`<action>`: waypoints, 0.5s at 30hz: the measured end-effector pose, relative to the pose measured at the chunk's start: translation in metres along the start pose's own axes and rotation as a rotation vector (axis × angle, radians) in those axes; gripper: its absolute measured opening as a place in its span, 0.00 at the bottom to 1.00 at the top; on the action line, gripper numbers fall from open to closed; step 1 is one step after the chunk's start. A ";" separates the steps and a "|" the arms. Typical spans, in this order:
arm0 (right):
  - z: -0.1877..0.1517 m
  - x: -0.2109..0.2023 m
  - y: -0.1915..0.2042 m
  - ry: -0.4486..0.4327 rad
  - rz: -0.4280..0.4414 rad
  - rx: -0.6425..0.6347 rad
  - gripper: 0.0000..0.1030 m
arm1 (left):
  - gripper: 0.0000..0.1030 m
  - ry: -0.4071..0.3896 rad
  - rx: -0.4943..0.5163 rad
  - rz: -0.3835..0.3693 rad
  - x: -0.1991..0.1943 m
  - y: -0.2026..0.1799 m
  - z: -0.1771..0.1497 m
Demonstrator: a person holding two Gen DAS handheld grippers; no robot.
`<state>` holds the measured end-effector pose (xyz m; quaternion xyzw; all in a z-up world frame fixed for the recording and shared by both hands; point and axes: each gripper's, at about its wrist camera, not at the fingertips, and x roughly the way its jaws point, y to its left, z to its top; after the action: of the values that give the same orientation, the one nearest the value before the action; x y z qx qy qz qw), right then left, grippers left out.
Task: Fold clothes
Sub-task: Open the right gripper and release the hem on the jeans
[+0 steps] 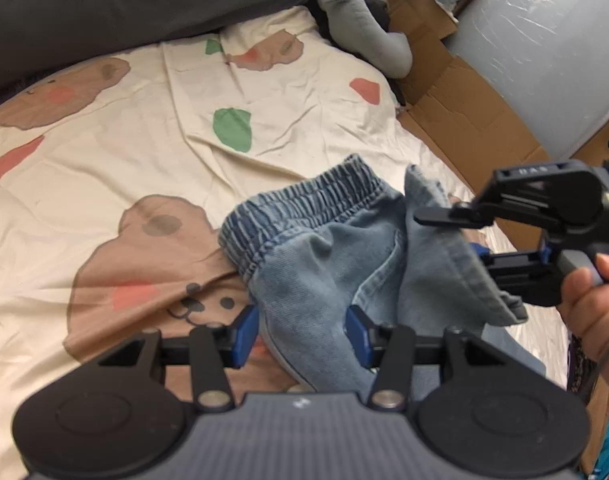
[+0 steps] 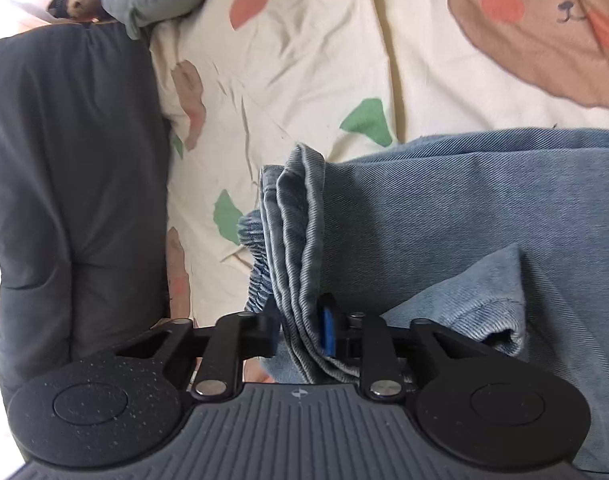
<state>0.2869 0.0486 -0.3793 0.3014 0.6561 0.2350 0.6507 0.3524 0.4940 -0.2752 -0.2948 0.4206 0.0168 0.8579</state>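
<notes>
both wrist views close, sharing jeans (image 1: 336, 264) on bedsheet (image 1: 144, 152)

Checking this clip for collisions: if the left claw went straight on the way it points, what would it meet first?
The jeans: the left claw stands open with denim already between its fingers. Beyond lies the bedsheet, though depth is hard to judge.

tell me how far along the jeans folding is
Partly done: the jeans lie doubled on the bedsheet, waistband showing. In hand: the right gripper pinches bunched hem layers, and the left gripper straddles the denim, jaws apart. Left: lay that end down and flatten it.
</notes>
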 end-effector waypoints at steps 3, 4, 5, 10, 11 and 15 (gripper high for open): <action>0.004 -0.001 0.010 0.018 0.018 -0.005 0.49 | 0.49 -0.013 -0.001 0.002 -0.004 0.000 0.002; 0.006 -0.004 0.014 0.017 0.014 -0.014 0.50 | 0.49 -0.017 -0.003 0.001 -0.005 0.000 0.002; 0.007 -0.008 0.016 0.014 0.016 -0.018 0.52 | 0.49 -0.021 -0.006 0.000 -0.007 0.000 0.003; 0.016 -0.028 0.023 0.003 0.036 -0.047 0.53 | 0.49 -0.033 -0.015 -0.016 -0.013 -0.005 0.002; 0.017 -0.033 0.025 0.001 0.043 -0.055 0.54 | 0.49 -0.032 -0.014 -0.020 -0.013 -0.007 0.001; 0.023 -0.053 0.035 -0.020 0.058 -0.139 0.61 | 0.49 -0.031 -0.007 -0.032 -0.015 -0.015 -0.002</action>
<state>0.3113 0.0342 -0.3177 0.2765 0.6225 0.2956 0.6698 0.3457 0.4836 -0.2577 -0.3041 0.4023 0.0091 0.8635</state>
